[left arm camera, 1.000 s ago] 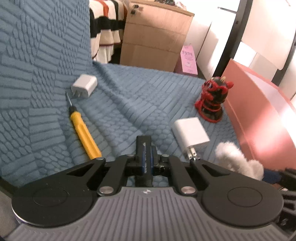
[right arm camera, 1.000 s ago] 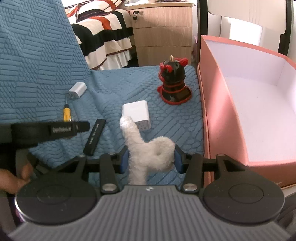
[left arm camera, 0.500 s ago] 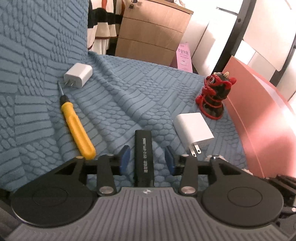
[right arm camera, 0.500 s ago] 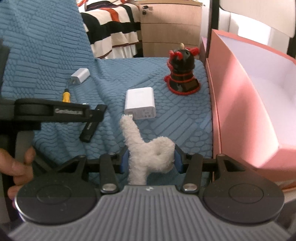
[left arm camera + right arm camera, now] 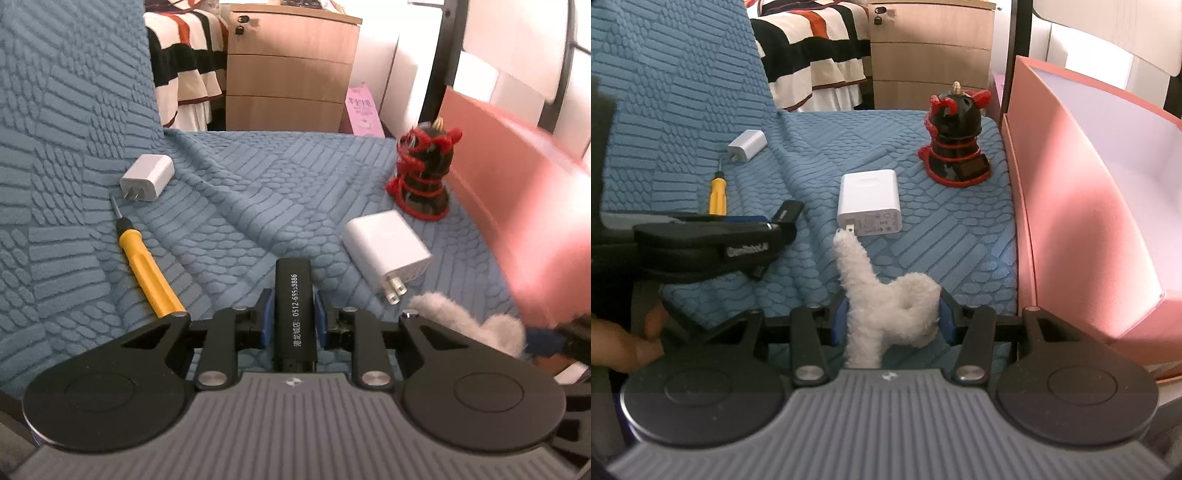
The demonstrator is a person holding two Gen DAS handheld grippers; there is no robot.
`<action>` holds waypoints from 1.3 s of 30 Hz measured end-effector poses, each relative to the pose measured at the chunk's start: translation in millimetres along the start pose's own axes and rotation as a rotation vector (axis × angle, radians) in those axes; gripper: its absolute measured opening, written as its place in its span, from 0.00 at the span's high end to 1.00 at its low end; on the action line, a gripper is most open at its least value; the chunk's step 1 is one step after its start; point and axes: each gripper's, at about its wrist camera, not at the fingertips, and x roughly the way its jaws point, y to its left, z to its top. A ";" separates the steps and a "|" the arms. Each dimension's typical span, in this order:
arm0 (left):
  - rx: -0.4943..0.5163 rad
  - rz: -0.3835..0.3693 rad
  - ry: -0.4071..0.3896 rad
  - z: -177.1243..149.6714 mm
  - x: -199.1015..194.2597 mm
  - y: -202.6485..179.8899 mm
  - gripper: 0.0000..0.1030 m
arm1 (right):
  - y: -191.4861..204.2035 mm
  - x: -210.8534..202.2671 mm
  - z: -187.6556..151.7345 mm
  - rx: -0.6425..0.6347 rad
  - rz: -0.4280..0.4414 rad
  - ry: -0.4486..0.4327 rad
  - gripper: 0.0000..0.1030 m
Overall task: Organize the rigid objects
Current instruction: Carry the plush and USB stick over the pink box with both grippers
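Your left wrist camera sat low and close over the blue cover, looking forward and down along its fingers. Your right wrist camera looked the same way from just to the right. Both caught the big charger, the figurine and the pink box.

A blue textured cover drapes the seat and rises up the backrest at left. Behind it stands a wooden drawer cabinet with a key in its top lock. To its left hangs a striped cloth in white, black and orange. A pink carton sits on the floor just right of the cabinet, beside a black frame post.
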 end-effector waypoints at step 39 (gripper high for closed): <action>-0.023 -0.230 -0.129 176.0 -143.0 -157.2 0.74 | -124.2 -149.7 136.3 0.160 0.010 -0.248 0.51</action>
